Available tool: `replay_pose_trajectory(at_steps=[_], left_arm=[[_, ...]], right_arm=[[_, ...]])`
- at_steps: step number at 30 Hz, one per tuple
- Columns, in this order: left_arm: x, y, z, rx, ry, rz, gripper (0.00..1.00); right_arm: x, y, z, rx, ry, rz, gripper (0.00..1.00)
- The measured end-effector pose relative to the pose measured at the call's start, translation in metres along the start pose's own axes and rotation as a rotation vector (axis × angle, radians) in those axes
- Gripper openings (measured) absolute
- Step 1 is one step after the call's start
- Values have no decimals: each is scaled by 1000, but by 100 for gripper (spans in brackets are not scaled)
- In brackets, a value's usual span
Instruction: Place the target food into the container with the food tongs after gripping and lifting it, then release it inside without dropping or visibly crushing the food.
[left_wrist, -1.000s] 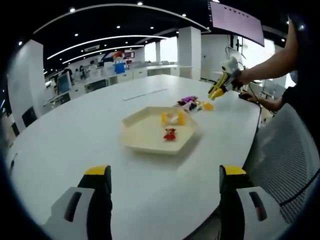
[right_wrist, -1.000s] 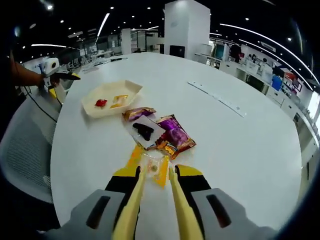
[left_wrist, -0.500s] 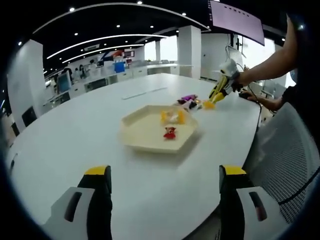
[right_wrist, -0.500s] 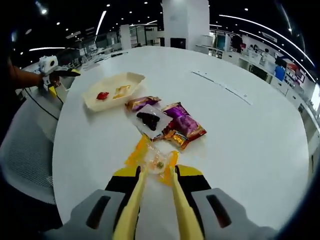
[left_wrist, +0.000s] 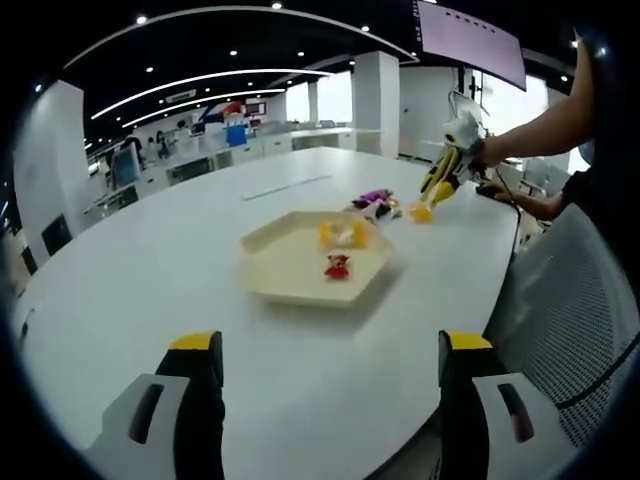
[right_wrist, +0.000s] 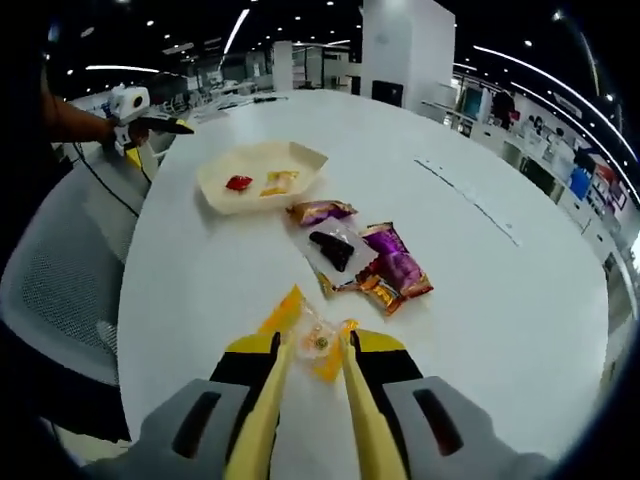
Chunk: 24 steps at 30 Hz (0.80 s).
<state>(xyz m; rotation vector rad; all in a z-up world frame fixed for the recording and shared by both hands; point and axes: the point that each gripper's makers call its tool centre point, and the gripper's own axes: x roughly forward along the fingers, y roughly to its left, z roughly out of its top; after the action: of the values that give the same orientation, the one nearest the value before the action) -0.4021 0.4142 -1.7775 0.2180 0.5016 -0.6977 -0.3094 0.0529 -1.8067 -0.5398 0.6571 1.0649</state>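
Grip step. The right gripper (right_wrist: 308, 352) carries yellow food tongs (right_wrist: 265, 410), tips closed narrowly around a yellow-ended wrapped candy (right_wrist: 318, 342) lying on the table (right_wrist: 500, 300). The left gripper (left_wrist: 330, 350) waits with fingers wide, holding nothing. Next: lift gently and carry to the tray (right_wrist: 262, 175), well apart.

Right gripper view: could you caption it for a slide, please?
Yellow tongs close around a clear-wrapped candy; cream tray beyond.
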Motion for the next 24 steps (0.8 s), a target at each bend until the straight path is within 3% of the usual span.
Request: replay_pose_trajectory(at_steps=[5, 14, 20, 24], left_arm=[[-1, 2, 1, -3, -4, 6, 85], [-1, 3, 1, -9, -6, 12, 85], [-1, 3, 1, -11, -5, 13, 85], [-1, 3, 0, -11, -4, 12, 85]], right_arm=[[9, 2, 5, -57, 35, 19, 27], [18, -1, 18, -118, 35, 15, 27], [22, -2, 28, -119, 3, 26, 27], [28, -5, 17, -78, 36, 9, 27]])
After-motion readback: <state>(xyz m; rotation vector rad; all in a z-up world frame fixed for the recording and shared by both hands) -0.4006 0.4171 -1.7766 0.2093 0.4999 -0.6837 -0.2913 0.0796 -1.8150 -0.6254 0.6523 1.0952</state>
